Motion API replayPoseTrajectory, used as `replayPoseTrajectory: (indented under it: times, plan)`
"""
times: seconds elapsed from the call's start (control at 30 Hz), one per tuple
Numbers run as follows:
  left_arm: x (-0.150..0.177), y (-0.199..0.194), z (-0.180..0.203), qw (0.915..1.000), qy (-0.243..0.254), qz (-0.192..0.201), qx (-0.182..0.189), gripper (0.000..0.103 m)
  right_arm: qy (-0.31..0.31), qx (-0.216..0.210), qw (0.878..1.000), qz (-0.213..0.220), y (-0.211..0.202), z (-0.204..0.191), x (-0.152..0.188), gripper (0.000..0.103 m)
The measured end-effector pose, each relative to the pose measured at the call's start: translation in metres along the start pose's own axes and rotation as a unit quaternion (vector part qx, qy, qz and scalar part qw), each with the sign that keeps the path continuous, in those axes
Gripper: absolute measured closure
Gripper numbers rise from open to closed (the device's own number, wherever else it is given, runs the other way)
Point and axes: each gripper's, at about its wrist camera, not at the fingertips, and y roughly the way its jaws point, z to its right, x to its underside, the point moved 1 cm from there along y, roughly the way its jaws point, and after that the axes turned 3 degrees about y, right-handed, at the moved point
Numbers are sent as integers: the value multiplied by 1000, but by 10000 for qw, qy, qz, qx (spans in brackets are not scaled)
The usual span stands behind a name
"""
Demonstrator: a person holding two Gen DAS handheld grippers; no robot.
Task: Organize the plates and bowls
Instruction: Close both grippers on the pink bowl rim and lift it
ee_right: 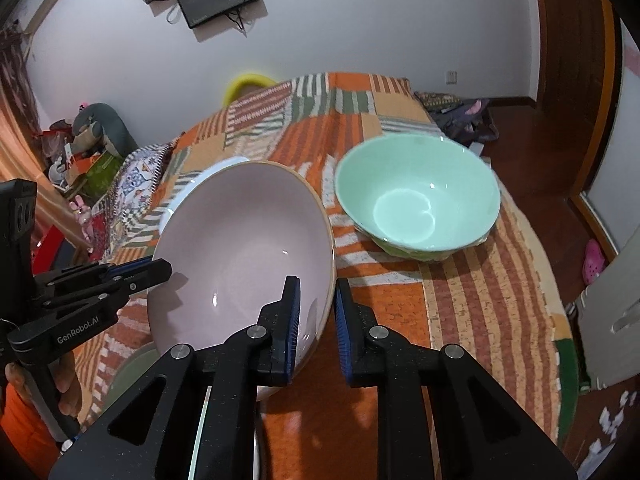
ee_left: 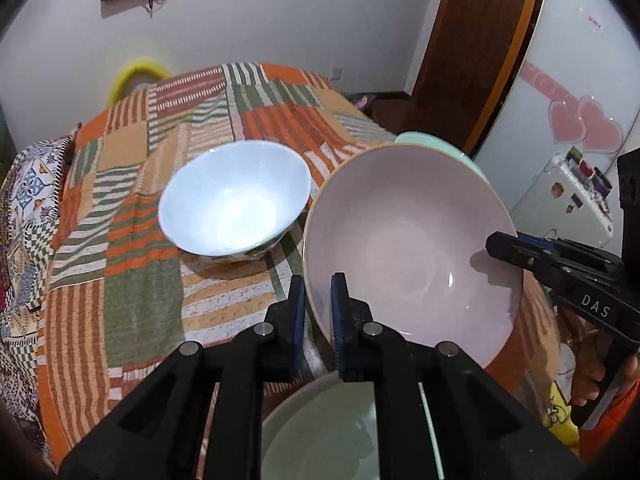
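Observation:
A pink bowl [ee_left: 412, 248] is held tilted above the table between both grippers. My left gripper [ee_left: 318, 312] is shut on its left rim. My right gripper [ee_right: 318, 316] is shut on its right rim, and also shows in the left wrist view [ee_left: 504, 246]. The pink bowl fills the middle of the right wrist view [ee_right: 244, 256], where the left gripper [ee_right: 160, 270] shows at the left. A white bowl [ee_left: 234, 198] stands on the striped cloth to the left. A green bowl [ee_right: 418, 192] stands to the right. A pale plate [ee_left: 320, 432] lies below the grippers.
The table is covered by an orange, green and white striped cloth [ee_left: 132, 248]. A fridge with heart stickers [ee_left: 580, 128] stands to the right. A yellow chair back [ee_left: 134, 76] is behind the table. Clutter [ee_right: 88, 148] lies on the floor at the left.

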Motion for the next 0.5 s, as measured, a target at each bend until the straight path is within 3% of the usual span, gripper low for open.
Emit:
replayPoseTrajectory:
  times: [0.5]
  plan:
    - [32, -119, -23, 9966, -250, 715, -329, 92, -608, -306, 9970, 373, -46, -71, 11, 88]
